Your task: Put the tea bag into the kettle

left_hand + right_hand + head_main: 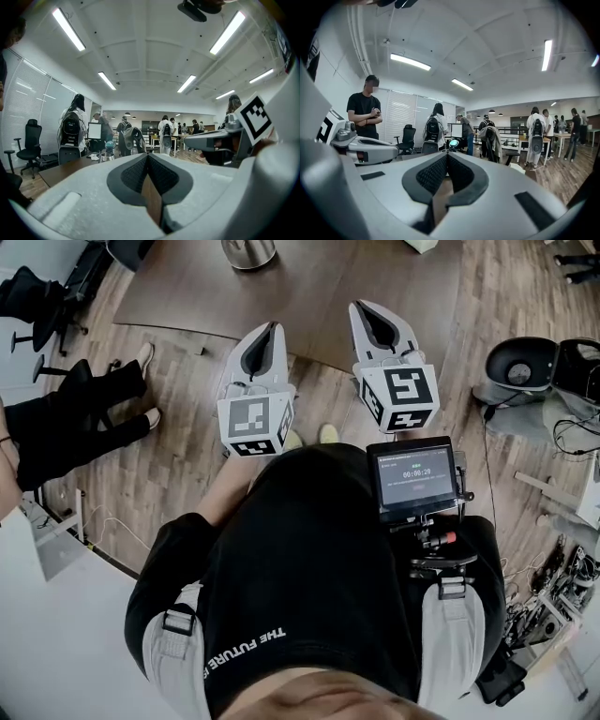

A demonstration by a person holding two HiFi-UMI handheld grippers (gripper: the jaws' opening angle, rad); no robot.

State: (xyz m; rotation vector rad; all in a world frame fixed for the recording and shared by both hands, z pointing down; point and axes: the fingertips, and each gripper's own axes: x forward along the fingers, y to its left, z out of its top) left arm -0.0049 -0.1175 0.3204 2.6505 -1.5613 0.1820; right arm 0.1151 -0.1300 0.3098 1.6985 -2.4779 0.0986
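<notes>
Head view: left gripper [270, 332] and right gripper [364, 311] both closed on nothing, kettle [248, 251] up top, tea bag unseen, probably light and floppy, so pinch its edge.

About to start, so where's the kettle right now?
In the head view, the kettle stands on the brown table at the frame's top edge, straight ahead of the left gripper.

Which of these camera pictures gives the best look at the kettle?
The left gripper view: the kettle stands upright on the table, nearly whole though small. The head view cuts it at the top edge, showing only its lower body. The right gripper view shows just a bluish top, probably its lid.
</notes>
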